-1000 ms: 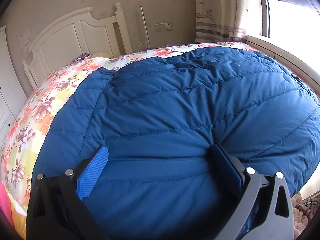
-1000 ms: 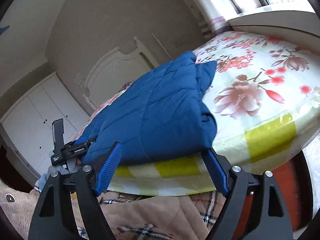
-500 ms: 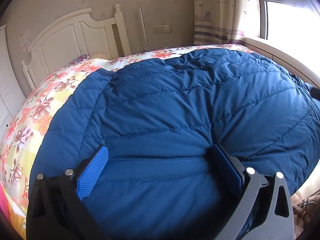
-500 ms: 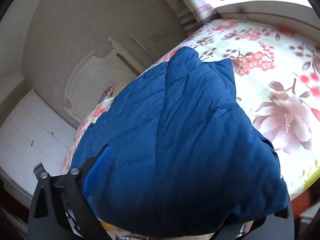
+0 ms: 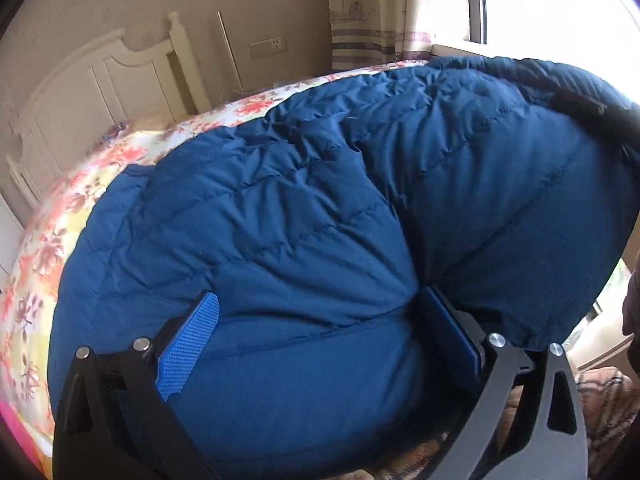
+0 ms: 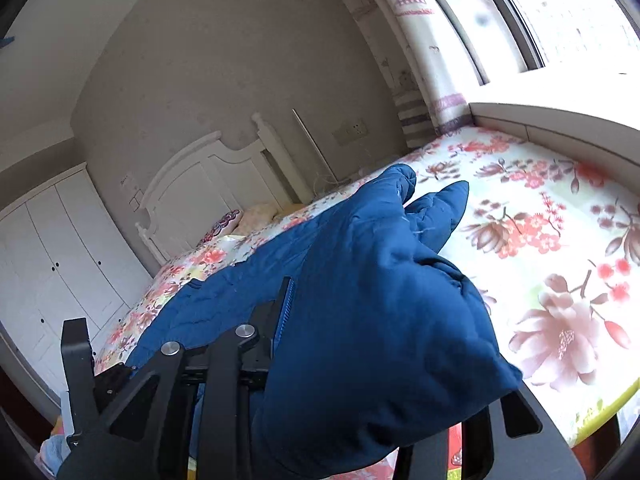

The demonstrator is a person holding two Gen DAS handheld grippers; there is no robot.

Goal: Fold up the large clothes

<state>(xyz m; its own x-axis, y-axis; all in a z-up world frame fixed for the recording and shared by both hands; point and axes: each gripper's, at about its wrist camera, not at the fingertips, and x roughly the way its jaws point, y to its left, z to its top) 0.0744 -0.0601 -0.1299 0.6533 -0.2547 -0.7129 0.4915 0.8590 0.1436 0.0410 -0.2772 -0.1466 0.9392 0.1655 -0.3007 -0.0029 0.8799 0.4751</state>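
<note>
A large blue quilted down coat (image 5: 304,216) lies on the floral bed (image 5: 80,184). My left gripper (image 5: 320,320) is at its near hem, jaws wide apart with the hem bulging between the blue pads (image 5: 188,344). My right gripper (image 6: 380,340) has closed on the coat's right side (image 6: 380,300) and holds it lifted off the bed, the cloth draped over the fingers and hiding the right finger. That raised side shows in the left wrist view (image 5: 520,184), folding over toward the middle.
A white headboard (image 6: 208,192) stands at the far end, a white wardrobe (image 6: 60,260) to the left. A window sill (image 6: 560,120) and curtain (image 5: 380,12) run along the bed's right side. Bare floral sheet (image 6: 560,280) lies to the right.
My right gripper has moved onto the coat's right side, closed on it and lifted it up and toward the left. The left gripper has stayed at the hem.
</note>
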